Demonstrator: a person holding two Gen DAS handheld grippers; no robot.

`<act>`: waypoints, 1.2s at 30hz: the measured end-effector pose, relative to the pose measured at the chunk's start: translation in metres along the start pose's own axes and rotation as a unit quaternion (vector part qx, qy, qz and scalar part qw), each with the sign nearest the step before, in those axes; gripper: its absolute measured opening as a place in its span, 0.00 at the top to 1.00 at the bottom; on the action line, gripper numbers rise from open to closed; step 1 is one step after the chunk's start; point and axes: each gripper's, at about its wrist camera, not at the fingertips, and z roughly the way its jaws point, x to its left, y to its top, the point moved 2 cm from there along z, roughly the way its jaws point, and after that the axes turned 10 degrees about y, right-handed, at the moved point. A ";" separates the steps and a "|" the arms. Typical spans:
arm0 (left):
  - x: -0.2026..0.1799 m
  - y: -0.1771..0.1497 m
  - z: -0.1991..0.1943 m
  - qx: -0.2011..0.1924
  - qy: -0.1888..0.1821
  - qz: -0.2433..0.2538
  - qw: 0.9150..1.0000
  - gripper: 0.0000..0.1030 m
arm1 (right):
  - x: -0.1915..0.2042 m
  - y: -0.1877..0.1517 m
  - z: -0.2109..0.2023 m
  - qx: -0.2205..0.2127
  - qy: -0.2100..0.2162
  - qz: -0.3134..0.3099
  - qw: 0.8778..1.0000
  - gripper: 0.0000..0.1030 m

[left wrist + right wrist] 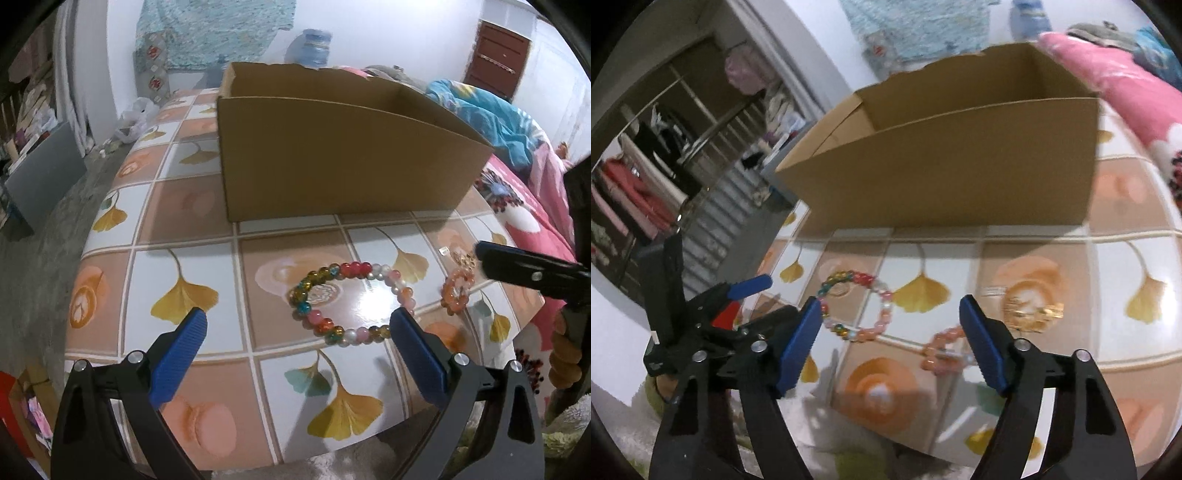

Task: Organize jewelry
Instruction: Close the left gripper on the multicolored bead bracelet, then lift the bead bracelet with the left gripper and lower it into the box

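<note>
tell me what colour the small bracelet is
Orange, with pale glassy bits. The small bracelet shows best in the left wrist view, beside the big multicoloured one.

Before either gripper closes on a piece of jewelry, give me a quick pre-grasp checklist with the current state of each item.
1. Left gripper jaws open and empty: ok.
2. Right gripper jaws open and empty: ok.
3. Multicolored bead bracelet lies flat on the tiled tabletop, ahead of the left gripper: ok.
4. Small orange bead bracelet sits between the right gripper's fingers, untouched: ok.
5. Cardboard box open on top, behind the jewelry: ok; its contents: cannot tell.
6. Gold piece clear of the right gripper: ok; what kind of piece: cannot tell, blurred.
</note>
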 end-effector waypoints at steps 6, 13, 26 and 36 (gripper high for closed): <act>-0.007 0.002 0.003 -0.019 -0.003 0.026 0.999 0.24 | 0.010 0.002 0.017 0.021 -0.026 -0.011 0.999 0.55; -0.013 0.007 0.012 -0.022 0.009 0.060 0.998 0.51 | 0.011 0.003 0.029 0.043 -0.054 -0.017 0.997 0.70; -0.020 0.003 0.035 0.013 0.009 0.061 0.998 0.82 | 0.013 -0.002 0.059 0.096 -0.114 -0.069 0.986 0.92; -0.018 0.005 0.019 0.003 -0.012 0.046 0.999 0.91 | 0.007 0.000 0.033 0.073 -0.075 -0.043 0.994 0.93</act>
